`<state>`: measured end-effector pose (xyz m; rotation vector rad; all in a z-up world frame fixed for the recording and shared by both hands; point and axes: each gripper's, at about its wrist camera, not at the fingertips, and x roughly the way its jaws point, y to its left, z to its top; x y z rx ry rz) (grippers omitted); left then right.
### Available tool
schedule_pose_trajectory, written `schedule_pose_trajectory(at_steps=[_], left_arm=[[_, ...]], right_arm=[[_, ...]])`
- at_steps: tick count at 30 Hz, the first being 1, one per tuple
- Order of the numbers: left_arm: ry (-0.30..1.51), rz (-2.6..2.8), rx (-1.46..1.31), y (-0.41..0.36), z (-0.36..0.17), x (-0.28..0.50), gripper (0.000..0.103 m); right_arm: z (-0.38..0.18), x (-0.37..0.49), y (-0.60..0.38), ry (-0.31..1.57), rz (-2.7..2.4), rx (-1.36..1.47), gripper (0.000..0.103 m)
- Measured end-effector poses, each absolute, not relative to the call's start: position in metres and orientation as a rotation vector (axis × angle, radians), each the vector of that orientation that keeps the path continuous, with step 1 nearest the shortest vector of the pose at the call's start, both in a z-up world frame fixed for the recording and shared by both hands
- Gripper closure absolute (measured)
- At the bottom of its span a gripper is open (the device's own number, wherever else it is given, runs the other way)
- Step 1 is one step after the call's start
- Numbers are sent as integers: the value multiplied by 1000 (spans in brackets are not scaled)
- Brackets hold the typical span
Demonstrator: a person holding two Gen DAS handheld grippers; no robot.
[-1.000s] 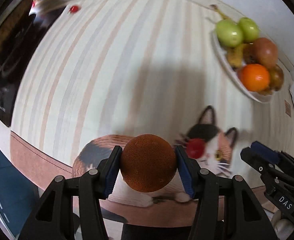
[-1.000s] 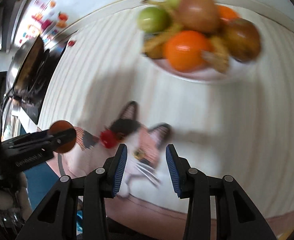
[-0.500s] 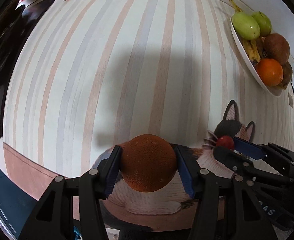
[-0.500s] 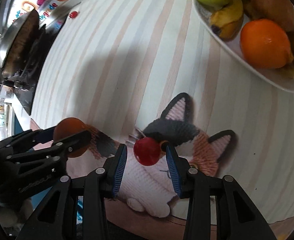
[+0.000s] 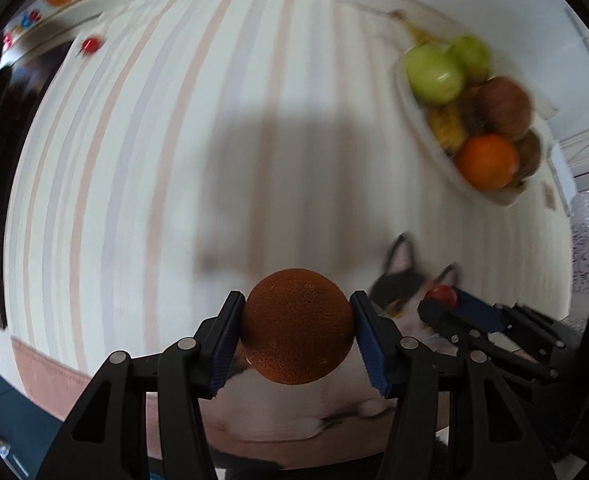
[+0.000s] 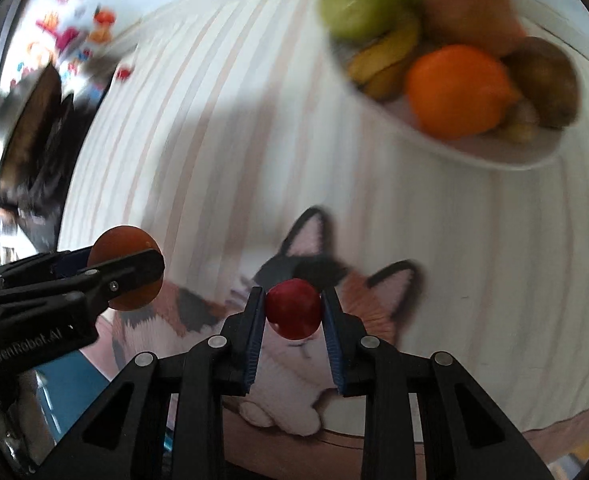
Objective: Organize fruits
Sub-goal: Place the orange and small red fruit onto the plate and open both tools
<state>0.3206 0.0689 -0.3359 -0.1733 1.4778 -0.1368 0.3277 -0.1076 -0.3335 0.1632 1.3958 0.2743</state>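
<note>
My left gripper (image 5: 297, 332) clamps a round, pitted dark-orange fruit (image 5: 297, 326); my right gripper (image 6: 293, 316) pinches a smooth red cherry tomato (image 6: 293, 314) above the cat-shaped mat (image 6: 198, 312).

The dimpled fruit (image 5: 297, 326) sits between the left gripper's (image 5: 296, 332) fingers, the small round fruit (image 6: 293, 314) between the right gripper's (image 6: 293, 322). Below both lies the cat mat (image 6: 354, 292). The bowl (image 6: 506, 156) (heaped with fruit) stands ahead and rightward on the tablecloth (image 5: 166, 160).

- Dark orange, pitted round fruit (image 5: 297, 326)
- Small glossy red round fruit (image 6: 292, 308)
- Cream tablecloth (image 5: 166, 168), pastel stripes
- Calico cat-shaped mat (image 6: 358, 304): black, orange, white
</note>
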Motion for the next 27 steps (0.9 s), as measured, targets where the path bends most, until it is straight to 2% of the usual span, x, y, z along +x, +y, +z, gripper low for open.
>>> schedule_pose_trajectory(at_steps=[7, 12, 27], left_arm=[[1402, -269, -177, 6, -297, 375, 52], [1340, -325, -140, -35, -279, 418, 52], [1363, -393, -173, -62, -314, 446, 51]], right_arm=[[-293, 353, -182, 1280, 157, 307, 73], [-284, 378, -226, 1216, 89, 390, 72], [-315, 416, -253, 1214, 36, 418, 72]])
